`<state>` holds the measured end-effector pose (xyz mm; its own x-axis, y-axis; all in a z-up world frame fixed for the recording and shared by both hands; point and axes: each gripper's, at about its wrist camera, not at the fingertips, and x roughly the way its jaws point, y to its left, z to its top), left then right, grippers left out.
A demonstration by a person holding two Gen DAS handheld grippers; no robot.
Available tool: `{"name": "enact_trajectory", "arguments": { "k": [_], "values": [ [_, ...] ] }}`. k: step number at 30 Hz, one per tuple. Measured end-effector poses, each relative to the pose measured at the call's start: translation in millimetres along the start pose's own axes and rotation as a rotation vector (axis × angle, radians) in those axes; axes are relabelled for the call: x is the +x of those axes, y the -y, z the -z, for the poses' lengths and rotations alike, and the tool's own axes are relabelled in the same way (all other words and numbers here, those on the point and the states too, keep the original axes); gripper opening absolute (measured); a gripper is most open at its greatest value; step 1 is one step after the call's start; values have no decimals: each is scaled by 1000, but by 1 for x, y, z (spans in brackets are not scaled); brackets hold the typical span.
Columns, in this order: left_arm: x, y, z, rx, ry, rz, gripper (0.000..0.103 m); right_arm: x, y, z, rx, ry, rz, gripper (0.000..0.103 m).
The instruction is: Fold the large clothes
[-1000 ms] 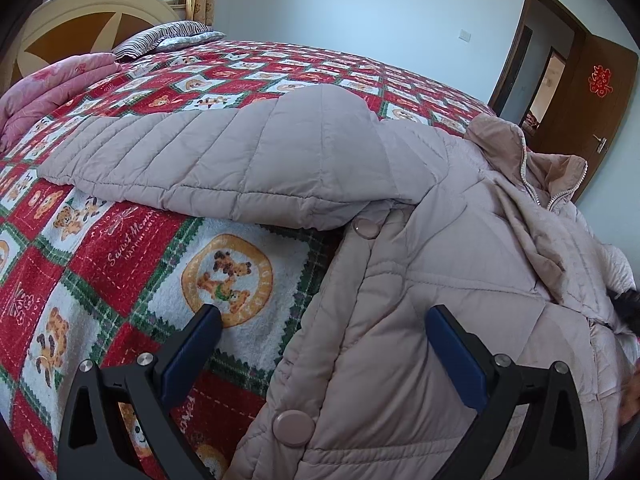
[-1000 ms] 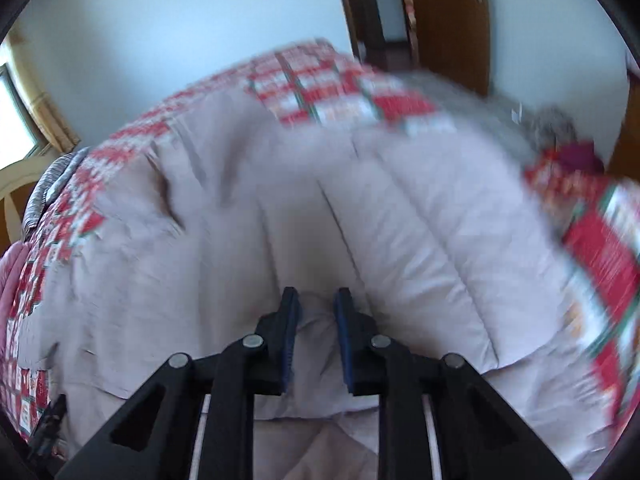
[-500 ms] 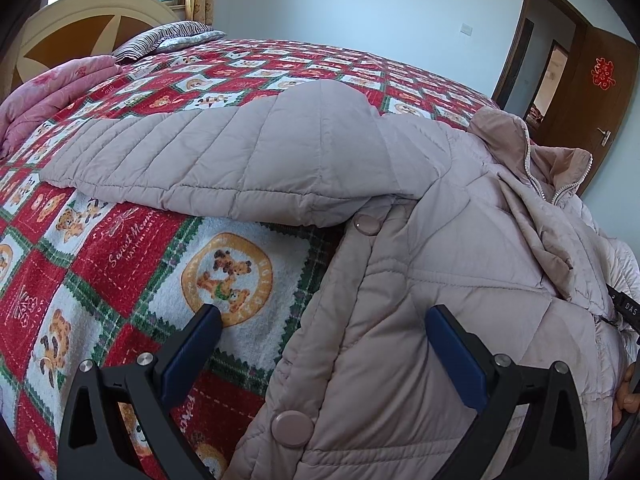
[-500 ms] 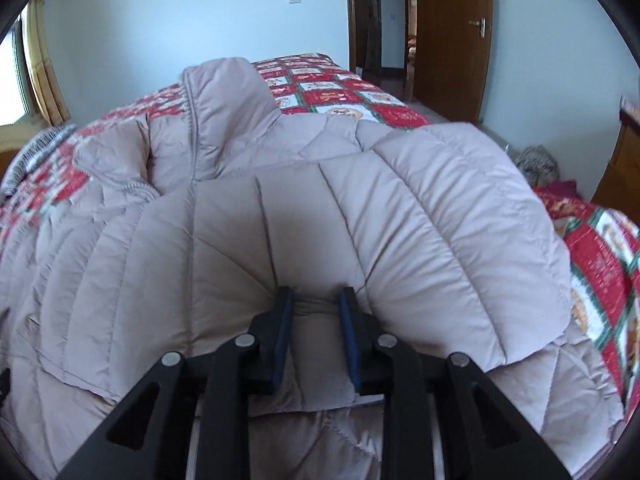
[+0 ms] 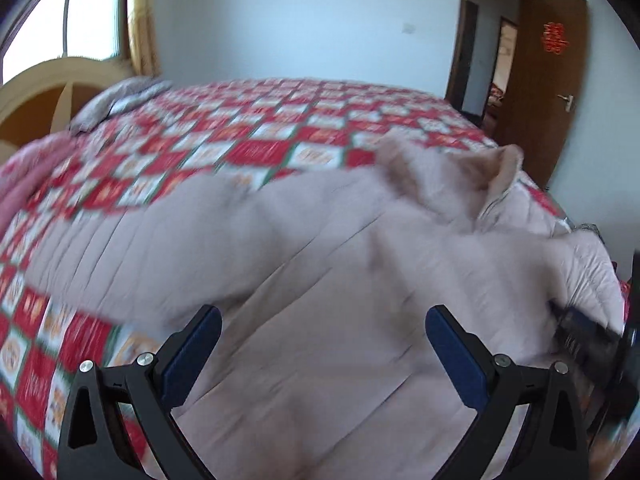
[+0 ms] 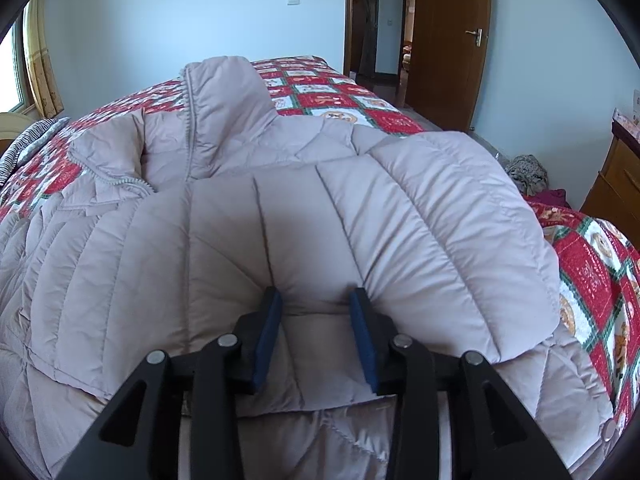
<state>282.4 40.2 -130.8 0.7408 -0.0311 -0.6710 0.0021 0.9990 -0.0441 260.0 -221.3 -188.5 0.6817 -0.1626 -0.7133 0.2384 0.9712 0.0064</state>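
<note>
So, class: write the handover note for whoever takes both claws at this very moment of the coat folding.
Right claw: jaws opening over the cuff end of the right sleeve; the fabric is between the pads, and the grip looks loosened.
Left claw: open, holding nothing, above the coat's front.
Coat: lies open-collared on the checked bedspread. The right sleeve is folded in across the body; the left sleeve is spread out over the bedspread.
Left to do: fold the left sleeve in, then fold the body.
</note>
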Motion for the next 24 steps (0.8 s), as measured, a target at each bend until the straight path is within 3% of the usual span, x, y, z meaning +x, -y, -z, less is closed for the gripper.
{"name": "enact_trajectory", "arguments": {
  "k": [2,6,13,16,17,18,20,22,23,24],
  "values": [
    [14,20,-5,22,14,-53,102,0,0,0,-1,0,1,39],
    [63,41,11,91,-87,-146,102,1,1,0,0,0,0,40],
    [72,38,16,93,-102,-144,102,-4,4,-7,4,-22,-12,44],
    [74,39,15,92,-102,-144,102,-20,22,-23,45,46,3,46],
    [74,38,15,91,-103,-142,102,-25,32,-30,69,84,46,54],
    [74,37,15,89,-103,-141,102,-28,43,-36,103,114,91,71],
    [74,41,16,88,-103,-140,102,-19,65,-43,163,111,163,84],
    [74,43,16,88,-104,-140,102,6,80,-42,192,25,191,84],
    [74,43,16,87,-104,-138,102,30,89,-34,218,-61,184,85],
    [74,43,16,87,-104,-137,102,39,93,-30,235,-71,167,90]
  ]
}}
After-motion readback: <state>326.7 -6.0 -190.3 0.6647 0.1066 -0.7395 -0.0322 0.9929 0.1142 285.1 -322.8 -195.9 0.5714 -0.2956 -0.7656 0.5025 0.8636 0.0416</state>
